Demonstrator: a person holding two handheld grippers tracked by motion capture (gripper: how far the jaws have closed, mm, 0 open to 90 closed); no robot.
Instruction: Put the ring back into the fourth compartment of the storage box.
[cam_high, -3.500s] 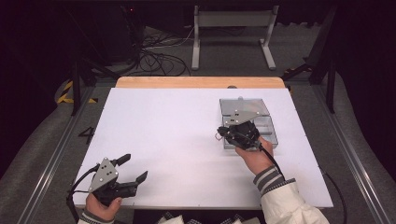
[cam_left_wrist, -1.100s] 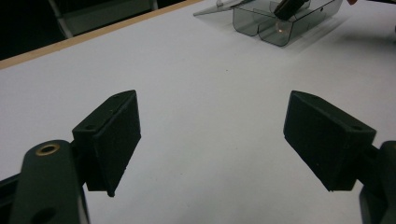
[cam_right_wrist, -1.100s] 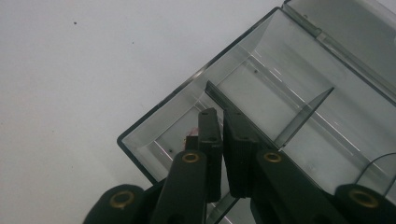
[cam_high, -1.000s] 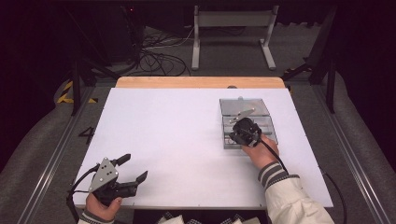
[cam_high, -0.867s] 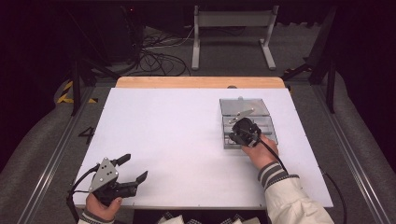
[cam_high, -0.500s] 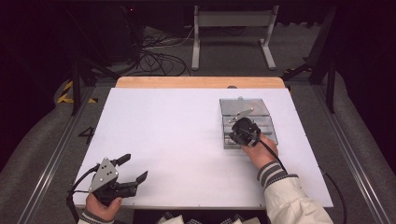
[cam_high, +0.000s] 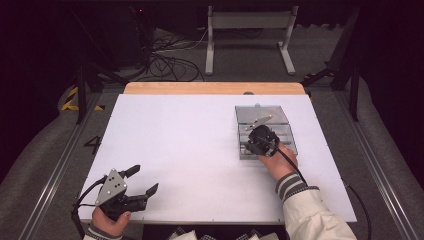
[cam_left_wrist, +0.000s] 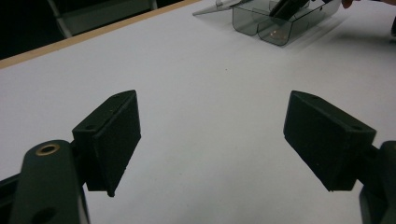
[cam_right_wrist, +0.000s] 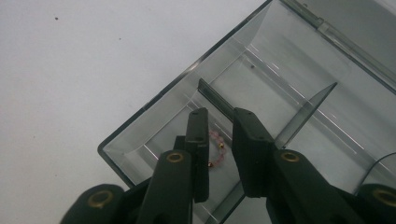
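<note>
The white table (cam_high: 200, 150) is lying mostly bare, with wide free surface in its middle and left part. The clear box (cam_high: 265, 131) is sitting in the right half, near the far edge but with a white margin around it, and its lid is lying open flat on the far side.

The left gripper (cam_high: 140, 182) is resting near the near-left corner, close to the front edge, with its jaws spread wide and nothing between them. The right gripper (cam_high: 255, 145) is reaching down into the near part of the box.

The right gripper view is showing more: the box walls and thin dividers are standing close around the jaws, and a small string of pink beads (cam_right_wrist: 218, 150) is lying on the floor of the corner compartment. The jaws are standing a little apart on both sides of the beads; I cannot tell whether they are touching them.

The left gripper view is showing the box (cam_left_wrist: 280, 21) far off across bare white surface.
</note>
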